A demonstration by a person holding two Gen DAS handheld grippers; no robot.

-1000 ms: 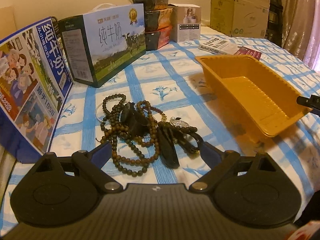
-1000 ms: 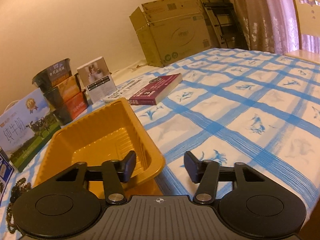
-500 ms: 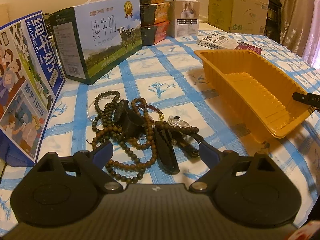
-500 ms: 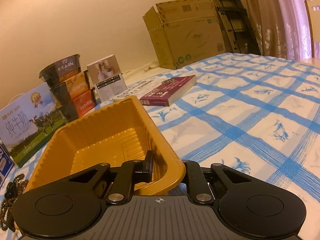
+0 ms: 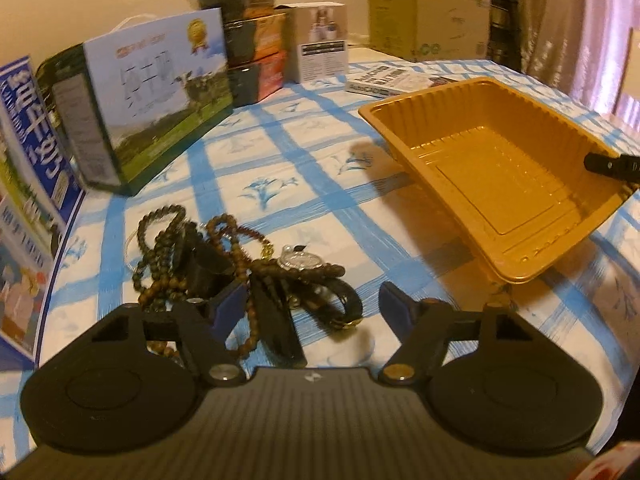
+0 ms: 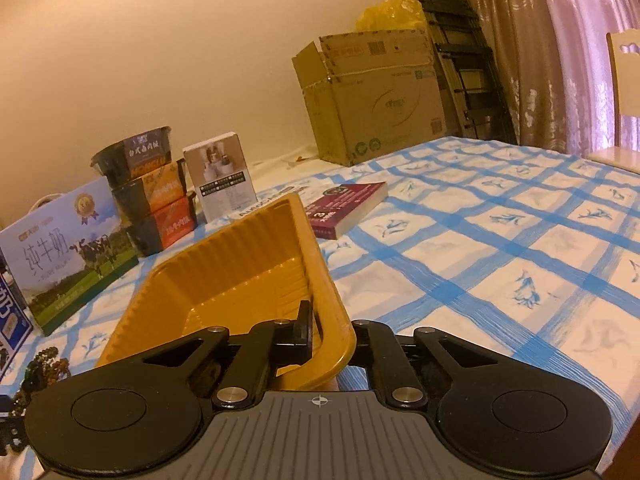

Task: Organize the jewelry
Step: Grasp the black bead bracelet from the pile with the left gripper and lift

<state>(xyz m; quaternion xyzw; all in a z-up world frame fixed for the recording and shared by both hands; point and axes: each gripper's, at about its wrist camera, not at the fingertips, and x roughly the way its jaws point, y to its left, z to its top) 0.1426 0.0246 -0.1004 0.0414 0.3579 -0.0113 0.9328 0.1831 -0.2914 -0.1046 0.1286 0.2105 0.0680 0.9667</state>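
Note:
A tangle of brown bead necklaces (image 5: 168, 256), dark straps and a silver watch (image 5: 298, 260) lies on the blue-checked tablecloth. My left gripper (image 5: 312, 304) is open just above the near side of the pile, its blue-padded fingers (image 5: 230, 306) straddling a strap. A yellow plastic tray (image 5: 500, 168) sits to the right, tilted up at its near right corner. My right gripper (image 6: 328, 330) is shut on the tray's near wall (image 6: 320, 288), one finger (image 6: 302, 330) inside it. The beads show at the right wrist view's lower left (image 6: 46, 364).
Milk cartons (image 5: 148, 96) stand at the left. Stacked noodle bowls (image 5: 248, 52) and a small white box (image 5: 320, 40) stand behind them. Books (image 6: 348, 208) lie beyond the tray. A cardboard box (image 6: 376, 96) is at the far edge, a chair (image 6: 624, 92) at the right.
My right gripper has closed on the tray's wall and raised that side. My left gripper has moved forward and lower over the jewelry pile, still open.

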